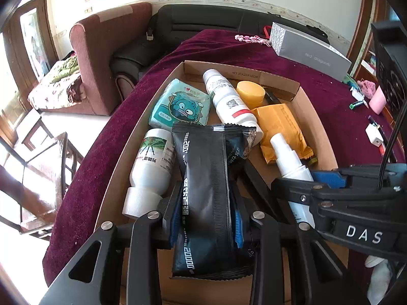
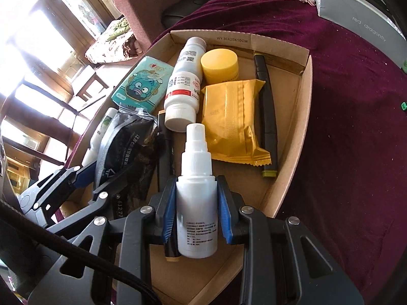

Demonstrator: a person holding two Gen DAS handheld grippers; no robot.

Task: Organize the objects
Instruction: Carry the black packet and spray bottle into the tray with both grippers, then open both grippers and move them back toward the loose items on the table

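A shallow cardboard box (image 1: 318, 132) (image 2: 302, 96) sits on a maroon cloth. My left gripper (image 1: 207, 216) is low over its near end, blue pads against the sides of a long black packet (image 1: 203, 178) (image 2: 127, 147) that lies lengthwise in the box. Beside it on the right, my right gripper (image 2: 197, 208) is shut on a white spray bottle (image 2: 197, 190) (image 1: 290, 157), nozzle pointing away, just above the box floor. In the right wrist view the left gripper (image 2: 94, 183) shows at the left, around the packet.
The box also holds a teal tissue pack (image 1: 180, 106), a white bottle with a red band (image 2: 184, 81), a yellow jar (image 2: 220, 66), a yellow packet (image 2: 234, 117), a black pen (image 2: 267, 117) and a green-labelled bottle (image 1: 152, 162). A grey carton (image 1: 310, 48) and pink cup (image 1: 377, 99) stand beyond.
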